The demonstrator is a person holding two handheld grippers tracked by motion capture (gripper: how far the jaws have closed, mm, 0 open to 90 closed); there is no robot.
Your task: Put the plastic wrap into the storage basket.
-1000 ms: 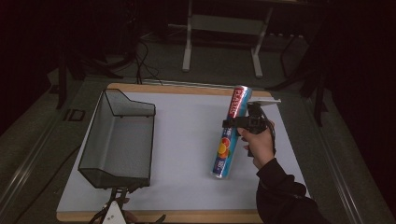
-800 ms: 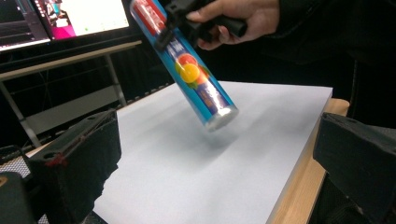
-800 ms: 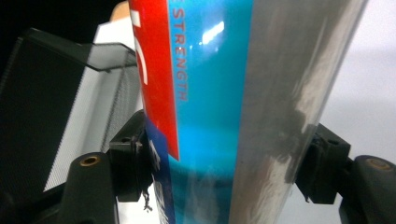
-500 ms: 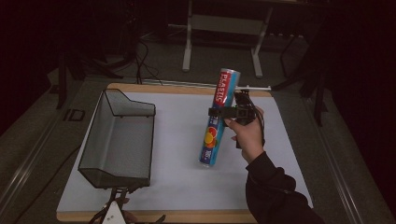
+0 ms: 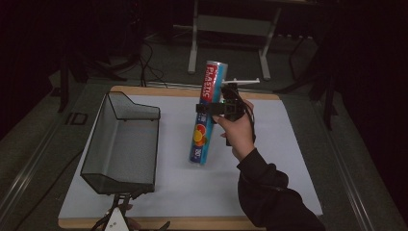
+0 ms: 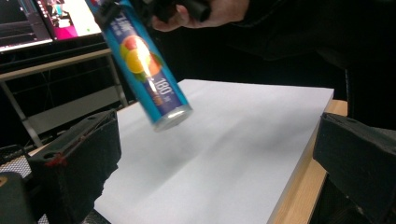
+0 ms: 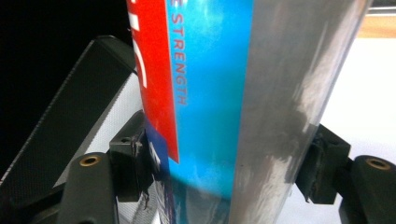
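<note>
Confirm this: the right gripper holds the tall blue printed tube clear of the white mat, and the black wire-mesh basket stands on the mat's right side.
Wrong side. In the high view the black wire-mesh basket stands on the left of the white mat. The right gripper does hold the tall blue printed tube clear of it.

Blue foil-like tube (image 5: 208, 111), tilted, airborne.

right claw (image 5: 211, 109): raised mid-table, jaws clamped | left claw (image 5: 117, 217): low at near edge, jaws apart

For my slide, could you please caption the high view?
Right gripper holds a blue tube tilted above the white mat, beside a mesh basket.
</note>
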